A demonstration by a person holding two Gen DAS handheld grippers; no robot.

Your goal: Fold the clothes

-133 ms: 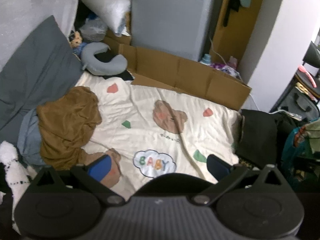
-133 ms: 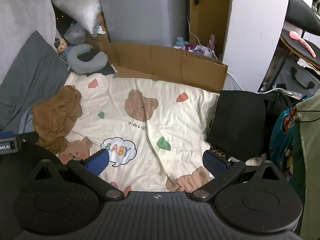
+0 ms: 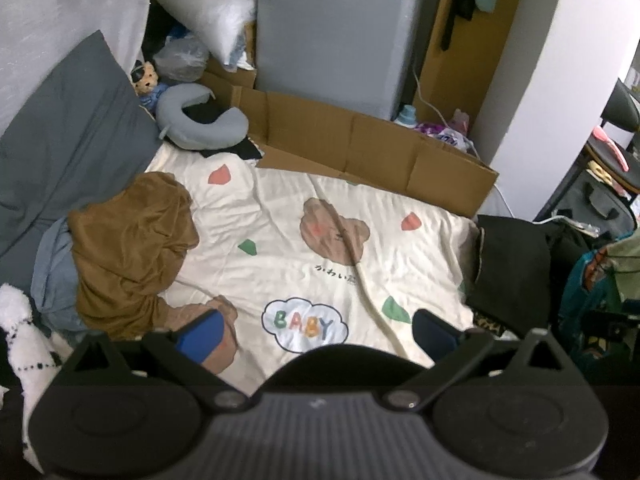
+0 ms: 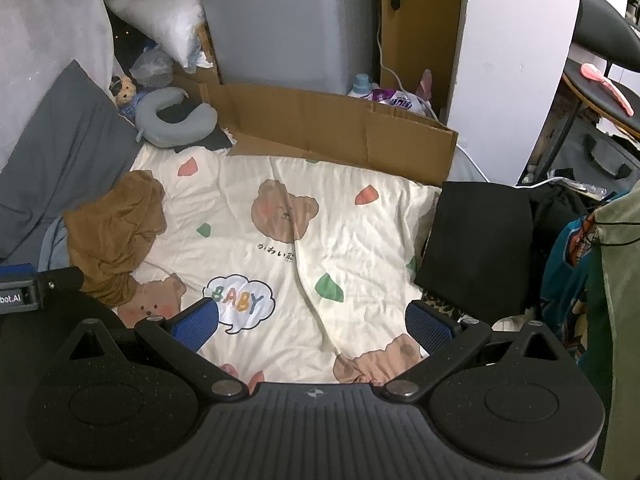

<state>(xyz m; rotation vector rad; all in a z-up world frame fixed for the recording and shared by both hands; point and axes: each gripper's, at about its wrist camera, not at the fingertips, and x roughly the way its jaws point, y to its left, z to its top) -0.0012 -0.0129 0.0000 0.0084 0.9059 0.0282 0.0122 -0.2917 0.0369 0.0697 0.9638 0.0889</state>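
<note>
Above the blanket (image 3: pixel 280 240), both hand-held grippers (image 3: pixel 316 330) (image 4: pixel 312 320) spread, empty.

The right hand-held gripper (image 4: pixel 314 326) hovers, spread wide, over the bear-print blanket (image 4: pixel 280 200).

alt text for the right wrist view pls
Open right gripper with blue pads hovers over a cream bear-print blanket. A crumpled brown garment lies at its left edge, a folded black garment at its right.

A: Where do the two wrist views look from?
B: Both from above the bed's near edge, facing the cardboard (image 3: pixel 372 148) at the far side.
A: Shared?
B: The bear blanket (image 3: pixel 280 232) (image 4: pixel 248 184); the right view sits further right.
</note>
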